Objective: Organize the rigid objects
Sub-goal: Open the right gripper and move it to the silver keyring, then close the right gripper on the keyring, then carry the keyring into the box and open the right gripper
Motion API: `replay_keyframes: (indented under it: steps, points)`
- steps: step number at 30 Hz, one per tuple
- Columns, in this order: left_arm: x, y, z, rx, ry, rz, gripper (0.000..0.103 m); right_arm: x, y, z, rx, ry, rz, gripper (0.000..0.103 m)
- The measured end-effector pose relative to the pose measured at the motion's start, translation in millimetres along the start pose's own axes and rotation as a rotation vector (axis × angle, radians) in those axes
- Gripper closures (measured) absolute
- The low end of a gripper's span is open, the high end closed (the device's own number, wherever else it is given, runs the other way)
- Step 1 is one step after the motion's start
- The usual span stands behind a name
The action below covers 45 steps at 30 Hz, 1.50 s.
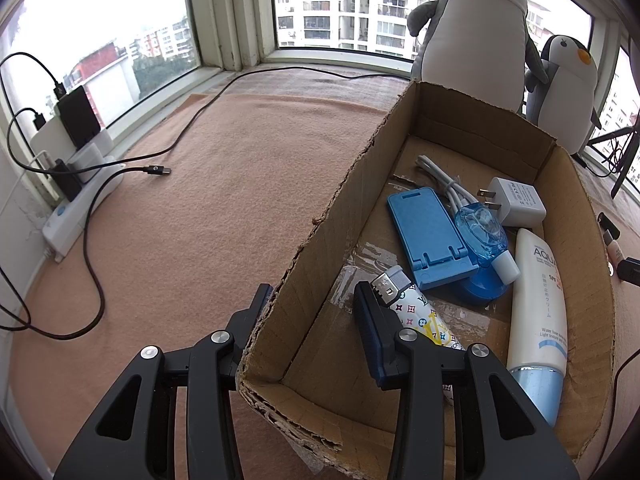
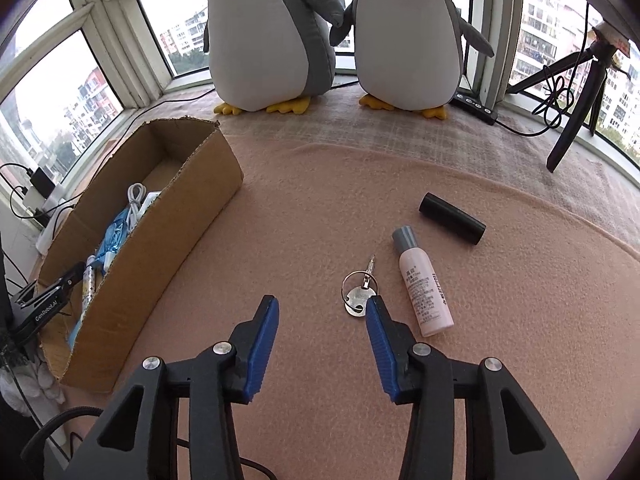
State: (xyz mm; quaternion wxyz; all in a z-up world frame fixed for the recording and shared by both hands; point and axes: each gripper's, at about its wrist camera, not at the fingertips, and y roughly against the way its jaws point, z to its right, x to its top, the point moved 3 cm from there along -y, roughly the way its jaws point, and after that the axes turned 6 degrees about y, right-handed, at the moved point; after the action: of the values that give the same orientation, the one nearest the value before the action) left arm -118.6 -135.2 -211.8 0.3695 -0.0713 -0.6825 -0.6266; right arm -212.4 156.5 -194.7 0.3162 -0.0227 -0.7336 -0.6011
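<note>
Box [image 2: 160, 216] at my blanket's [image 2: 320, 208] left edge, key [image 2: 358, 294] left of bottle [image 2: 424, 284], cylinder [image 2: 452, 219] behind both, penguins [image 2: 272, 32] along the back edge.

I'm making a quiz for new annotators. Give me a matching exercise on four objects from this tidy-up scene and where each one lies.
Things:
1. sunscreen tube
2. keys
3. black cylinder
4. blue phone stand

Places:
A. on the blanket, by a fingertip of the right gripper
B. in the cardboard box, along its right wall
C. on the blanket, beyond the pink bottle
D. in the box, near its middle

Pairs: 1-B, 2-A, 3-C, 4-D
</note>
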Motion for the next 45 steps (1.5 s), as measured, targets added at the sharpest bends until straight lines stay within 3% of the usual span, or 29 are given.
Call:
replay_keyframes:
  steps: [2,10,21,34,45]
  points:
    - [-0.2,0.1,-0.2,0.0,0.0,0.0,0.064,3.2,-5.5,0.5,-0.007,-0.008,-0.01,0.069]
    - [-0.2,0.1,-0.2,0.0,0.0,0.0,0.064,13.0,-17.4,0.0,-0.069,-0.005,-0.032,0.072]
    - [-0.3,0.1,-0.3,0.0,0.0,0.0,0.064,13.0,-26.0,-0.9,-0.129,0.028,-0.065,0.084]
    - [-0.3,0.1,-0.2,0.0,0.0,0.0,0.064,-0.3,-9.1,20.5,-0.055,-0.062,-0.03,0.1]
    - [-0.3,0.1,-0.4,0.0,0.0,0.0,0.064,-1.5,12.7,17.4,-0.021,-0.052,0.026,0.101]
